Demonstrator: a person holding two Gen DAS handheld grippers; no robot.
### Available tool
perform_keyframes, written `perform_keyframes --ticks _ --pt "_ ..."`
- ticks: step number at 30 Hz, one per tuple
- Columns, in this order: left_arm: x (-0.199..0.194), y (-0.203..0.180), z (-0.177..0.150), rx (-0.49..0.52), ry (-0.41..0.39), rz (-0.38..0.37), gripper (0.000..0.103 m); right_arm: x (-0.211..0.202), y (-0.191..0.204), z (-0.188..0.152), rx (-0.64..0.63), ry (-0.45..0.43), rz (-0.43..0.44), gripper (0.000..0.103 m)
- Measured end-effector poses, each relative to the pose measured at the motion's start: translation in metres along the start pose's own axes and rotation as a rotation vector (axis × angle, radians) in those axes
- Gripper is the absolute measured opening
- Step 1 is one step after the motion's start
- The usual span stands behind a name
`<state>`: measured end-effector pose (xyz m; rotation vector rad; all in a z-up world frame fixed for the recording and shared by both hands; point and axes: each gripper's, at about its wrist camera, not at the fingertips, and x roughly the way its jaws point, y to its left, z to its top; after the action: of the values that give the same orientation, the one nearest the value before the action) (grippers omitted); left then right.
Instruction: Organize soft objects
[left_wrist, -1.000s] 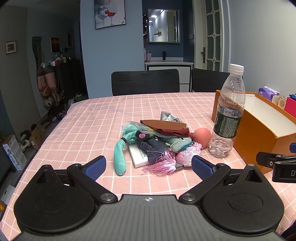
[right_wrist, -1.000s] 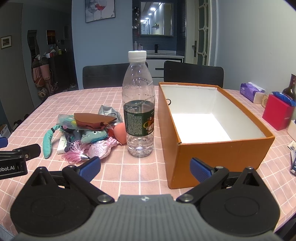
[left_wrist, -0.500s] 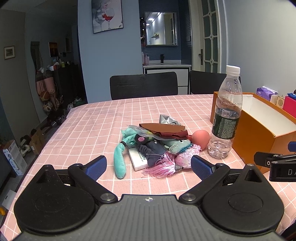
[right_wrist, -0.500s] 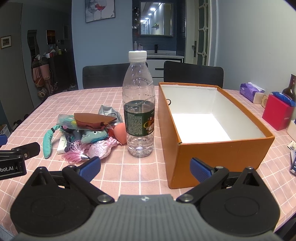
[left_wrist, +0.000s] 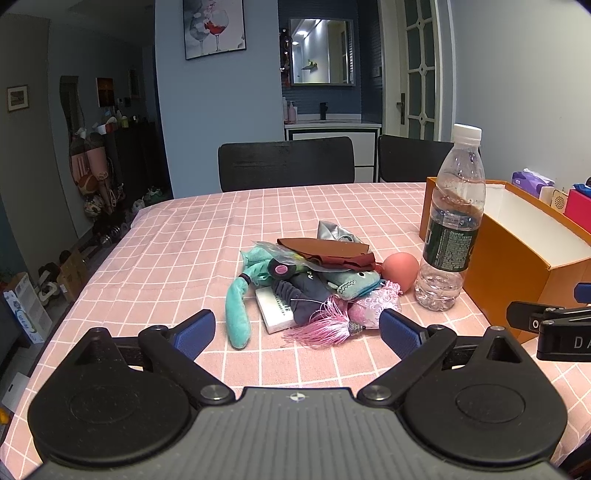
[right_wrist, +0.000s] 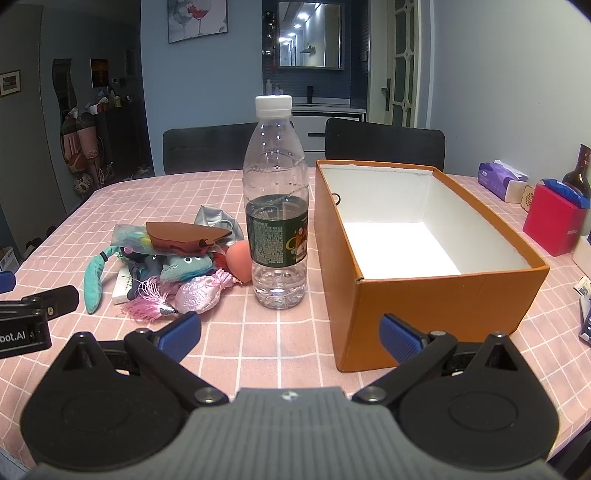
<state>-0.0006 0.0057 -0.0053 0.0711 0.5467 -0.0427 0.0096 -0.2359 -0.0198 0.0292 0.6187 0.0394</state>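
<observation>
Soft objects (right_wrist: 173, 258) lay heaped on the pink checked tablecloth (right_wrist: 280, 339), just left of the water bottle (right_wrist: 276, 206), our landmark. Largest of all, the orange box (right_wrist: 436, 295) stood open and bare inside, just right of the bottle. Within the heap we saw a teal plush strip (left_wrist: 236, 314) at the side farthest from the bottle, a brown leather piece (left_wrist: 325, 251) on top, a pink embroidered pouch (right_wrist: 199, 295) with a tassel (left_wrist: 321, 326) toward us, and a peach sponge ball (left_wrist: 400, 267) touching the bottle's base. Our left gripper (left_wrist: 297, 330) hovered before the heap, fingers spread wide and gripping nothing; our right gripper (right_wrist: 290, 330) hung likewise released, between bottle and box.
</observation>
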Motion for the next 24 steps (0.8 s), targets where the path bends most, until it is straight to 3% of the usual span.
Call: perform_keyframes --ticks 24 --pt "-0.0025 0.0012 0.0015 -0.005 -0.005 0.0 0.103 0.0009 -0.0008 -0.0025 0.009 0.004 -0.005 0.101"
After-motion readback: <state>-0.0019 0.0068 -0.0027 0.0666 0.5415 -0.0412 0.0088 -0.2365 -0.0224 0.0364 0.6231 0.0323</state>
